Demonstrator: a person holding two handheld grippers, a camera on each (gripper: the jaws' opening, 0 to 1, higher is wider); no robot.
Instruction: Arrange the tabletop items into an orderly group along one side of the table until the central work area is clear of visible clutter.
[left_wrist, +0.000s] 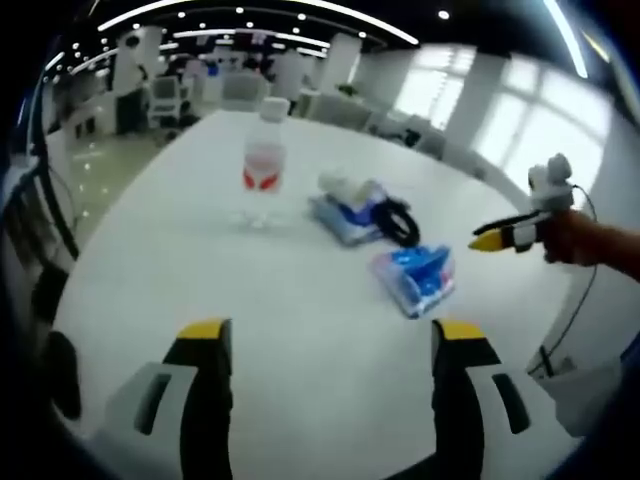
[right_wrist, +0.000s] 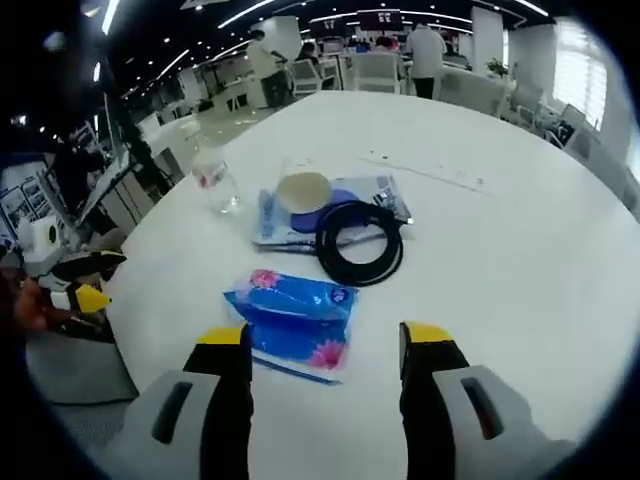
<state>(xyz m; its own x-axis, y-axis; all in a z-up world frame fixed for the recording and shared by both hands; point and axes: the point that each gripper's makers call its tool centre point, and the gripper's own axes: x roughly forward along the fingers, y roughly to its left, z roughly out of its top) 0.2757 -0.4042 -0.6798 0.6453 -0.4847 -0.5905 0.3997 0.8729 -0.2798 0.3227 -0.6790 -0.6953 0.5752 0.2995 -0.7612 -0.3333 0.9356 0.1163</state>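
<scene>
In the left gripper view we found the left tongs (left_wrist: 332, 345) at the bottom of the frame, jaws spread wide and pinching nothing, above the bare white desk (left_wrist: 300, 300). Near the upper centre of that view stood a clear water bottle (left_wrist: 265, 160) with a white cap and a red label, upright and apart from the other items. To its right lay a flat blue-and-white packet (left_wrist: 345, 218) with a white roll (left_wrist: 342, 183) resting on its far end and a black cable coil (left_wrist: 398, 222) at its right edge. A blue tissue pack (left_wrist: 415, 278) lay lower right of these, near but separate. At the right edge of the frame we noted the right tongs (left_wrist: 497, 238), held by a hand; their yellow tips appeared close together, though the distance left this uncertain there. In the right gripper view the right tongs (right_wrist: 325, 345) rose from the bottom, jaws spread and empty, with the tissue pack (right_wrist: 295, 318) lying just ahead between them. Beyond it the cable coil (right_wrist: 360, 242) rested partly on the packet (right_wrist: 285, 225), the roll (right_wrist: 303, 190) stood on that packet, and the bottle (right_wrist: 213, 178) stood at upper left. The left tongs (right_wrist: 85, 285) showed at the left edge, off the desk (right_wrist: 500, 230).
</scene>
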